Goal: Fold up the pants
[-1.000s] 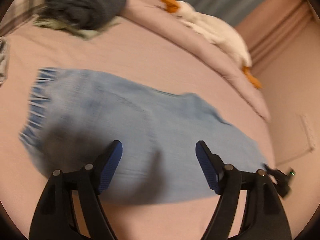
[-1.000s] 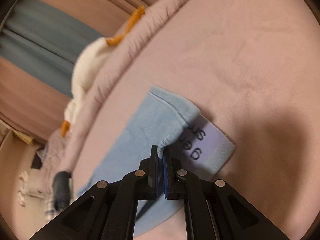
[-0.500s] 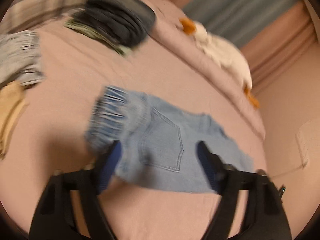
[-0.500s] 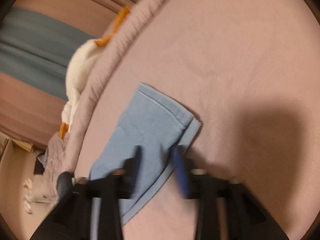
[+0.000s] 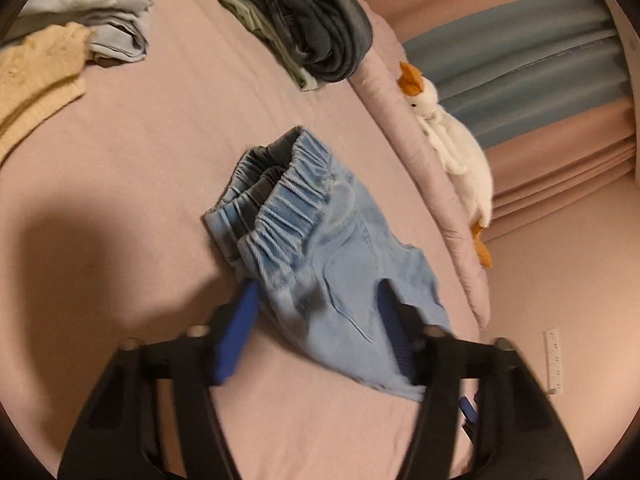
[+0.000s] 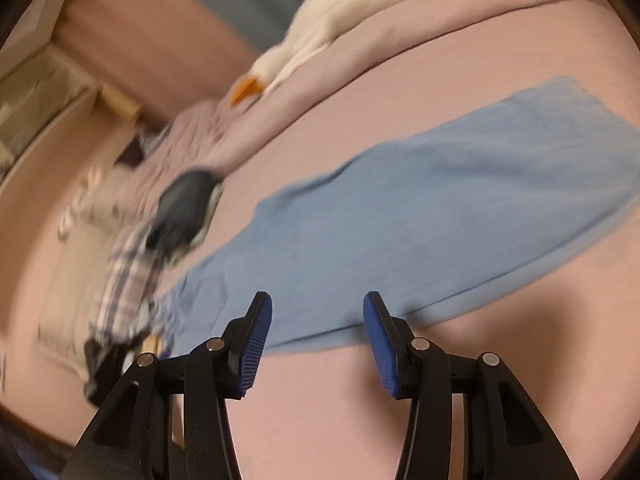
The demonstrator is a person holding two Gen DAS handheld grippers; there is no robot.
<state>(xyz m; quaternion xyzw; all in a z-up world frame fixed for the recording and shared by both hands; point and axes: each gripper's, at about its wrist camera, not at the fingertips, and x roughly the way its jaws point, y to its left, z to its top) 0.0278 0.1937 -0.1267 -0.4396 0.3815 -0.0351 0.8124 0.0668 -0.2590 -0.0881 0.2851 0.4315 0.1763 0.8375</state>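
Note:
Light blue denim pants (image 5: 320, 248) lie flat on the pink bed, elastic waistband toward the left wrist view's centre, a back pocket facing up. My left gripper (image 5: 316, 320) is open, its blue pads straddling the pants just below the waistband, holding nothing. In the right wrist view the legs of the pants (image 6: 440, 208) stretch across the bed. My right gripper (image 6: 318, 320) is open and empty, hovering over the near edge of the legs.
A stack of folded dark and green clothes (image 5: 316, 28) sits at the back. A yellow garment (image 5: 36, 76) and pale grey garment (image 5: 108, 12) lie at the left. A white plush goose (image 5: 452, 140) rests on the rolled duvet (image 5: 420, 152) beside the pants.
My right gripper let go of the pant-leg hem and opened, then swung toward the middle of the legs. My left gripper moved toward the waistband and stayed open.

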